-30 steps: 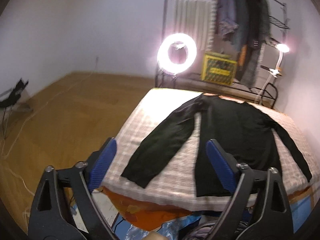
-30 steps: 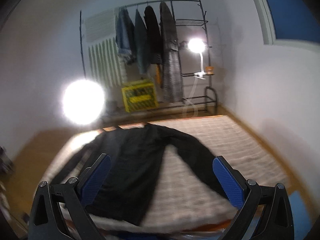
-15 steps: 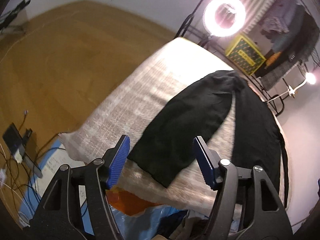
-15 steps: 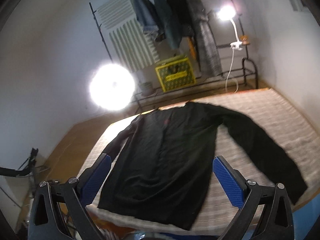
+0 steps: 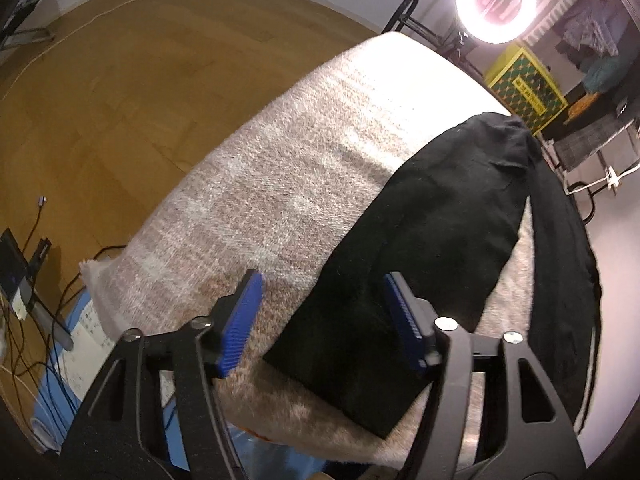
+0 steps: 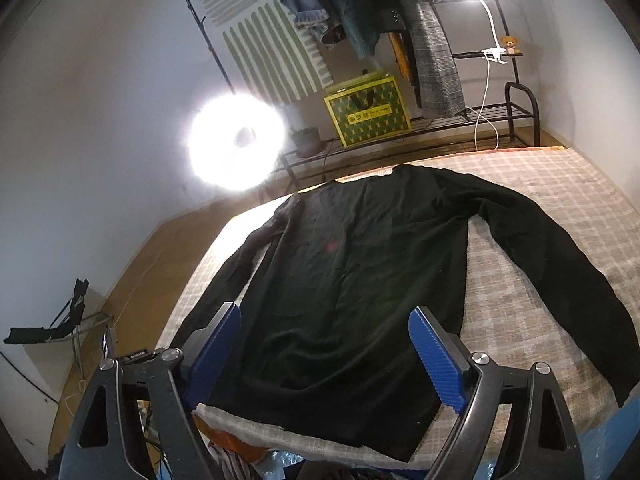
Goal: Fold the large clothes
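Narrowing the jaws of the left gripper (image 5: pixel 322 322) over the sleeve cuff (image 5: pixel 340 384), nothing clamped yet. Closing the right gripper (image 6: pixel 330 354) slightly, empty, above the hem. Lying flat on the checked blanket (image 6: pixel 520 292): black long-sleeved sweater (image 6: pixel 360 272), ready for folding.

Both the left gripper (image 5: pixel 322 316) and right gripper (image 6: pixel 326 354) tilt downward, jaws apart, just been closing, nothing pinched.

White walls (image 6: pixel 100 92), wooden floor (image 5: pixel 120 80), ring light (image 6: pixel 236 148), clothes rack (image 6: pixel 516 92)
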Demonstrator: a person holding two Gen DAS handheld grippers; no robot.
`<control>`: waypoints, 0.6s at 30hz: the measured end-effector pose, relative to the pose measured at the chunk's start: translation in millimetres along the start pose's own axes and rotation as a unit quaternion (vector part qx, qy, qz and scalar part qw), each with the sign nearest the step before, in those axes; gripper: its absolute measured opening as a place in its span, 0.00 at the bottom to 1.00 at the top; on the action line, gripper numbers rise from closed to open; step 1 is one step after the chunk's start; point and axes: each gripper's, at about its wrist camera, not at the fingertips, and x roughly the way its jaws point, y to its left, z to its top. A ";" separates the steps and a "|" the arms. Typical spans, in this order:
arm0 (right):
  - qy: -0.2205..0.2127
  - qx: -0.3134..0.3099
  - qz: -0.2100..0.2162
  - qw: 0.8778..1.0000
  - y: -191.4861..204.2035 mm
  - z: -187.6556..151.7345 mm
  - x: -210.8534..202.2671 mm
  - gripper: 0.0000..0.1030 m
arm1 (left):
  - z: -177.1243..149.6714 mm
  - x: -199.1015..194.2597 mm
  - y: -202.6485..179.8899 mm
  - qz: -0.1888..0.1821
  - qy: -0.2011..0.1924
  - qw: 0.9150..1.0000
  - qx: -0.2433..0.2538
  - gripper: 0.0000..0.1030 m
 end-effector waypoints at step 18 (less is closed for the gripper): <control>0.025 -0.029 0.010 0.999 21.3 4.3 29.2 0.83 | -4.7 -16.3 -42.2 -0.089 -0.043 0.995 0.033 0.02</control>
